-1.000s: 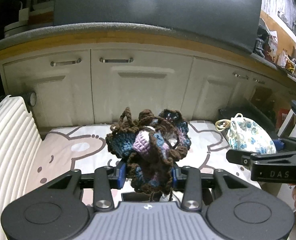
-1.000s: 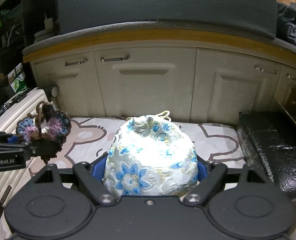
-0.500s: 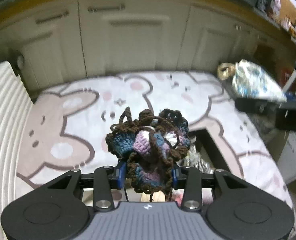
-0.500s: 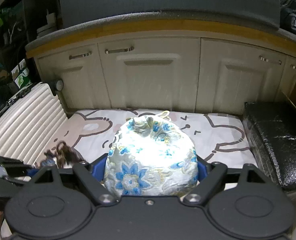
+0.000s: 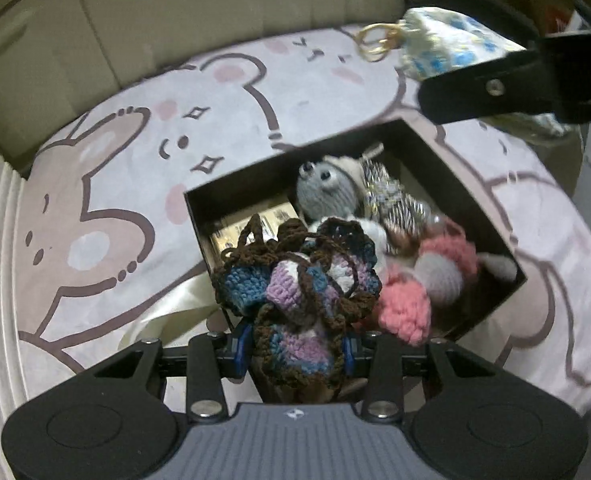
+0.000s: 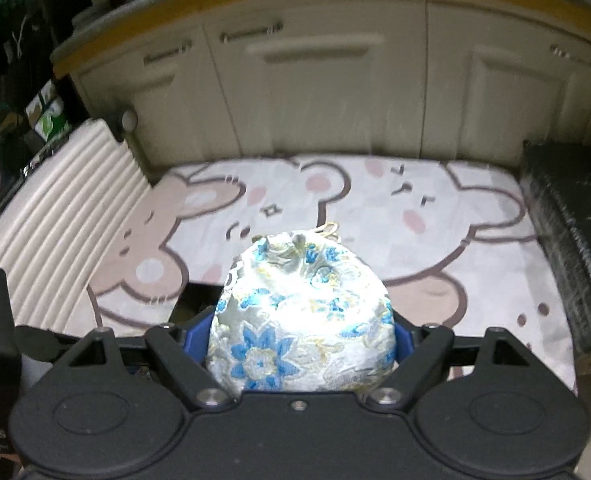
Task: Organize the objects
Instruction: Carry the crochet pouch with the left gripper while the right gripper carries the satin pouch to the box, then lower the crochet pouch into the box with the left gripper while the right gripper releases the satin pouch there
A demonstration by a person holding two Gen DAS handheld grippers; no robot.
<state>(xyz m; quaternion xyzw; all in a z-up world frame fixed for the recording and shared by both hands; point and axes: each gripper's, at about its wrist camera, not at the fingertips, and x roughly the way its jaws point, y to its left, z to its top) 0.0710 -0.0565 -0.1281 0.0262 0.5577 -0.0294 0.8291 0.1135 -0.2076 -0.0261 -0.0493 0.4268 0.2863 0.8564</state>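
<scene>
Bunny-print bedding [image 5: 223, 120] is carrying a crowded black box [image 5: 491, 216]; left gripper [image 5: 297, 350] fingers are pinching a crocheted pouch [image 5: 299, 280] above it, right gripper [image 6: 301, 344] fingers clamping a floral pouch [image 6: 301, 320]. Trailing yarn loops risk snagging, spilling soft toys [image 5: 415, 272].

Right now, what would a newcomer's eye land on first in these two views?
In the left wrist view, the brown, blue and purple crochet pouch clamped in the left gripper, hanging over the open black box of knitted toys on the bunny-print mat. In the right wrist view, the glossy blue-flowered drawstring bag fills the right gripper, lit brightly against the pale cabinets.
</scene>
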